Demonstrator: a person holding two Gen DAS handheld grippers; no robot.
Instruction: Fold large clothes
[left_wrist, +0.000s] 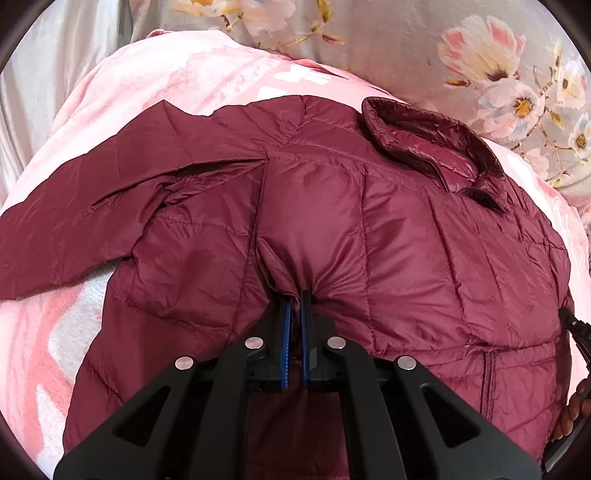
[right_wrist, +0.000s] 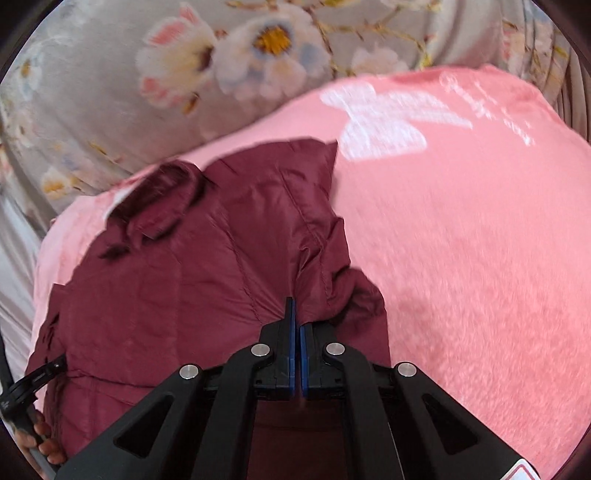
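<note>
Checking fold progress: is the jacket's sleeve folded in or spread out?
Spread: one sleeve of the jacket lies out sideways on the blanket.

Both views are bright and evenly lit by soft, diffuse light. The left wrist view is sharp; sheen marks the jacket (left_wrist: 332, 206), strongest on its collar (left_wrist: 424, 147), and shallow shadows lie in the quilting folds. The right wrist view is motion-blurred: the blanket (right_wrist: 480, 240) texture smears and the floral sheet (right_wrist: 184, 74) is soft. Fisheye distortion bends both scenes outward. Dark vignetting fills the corners of each frame.
</note>
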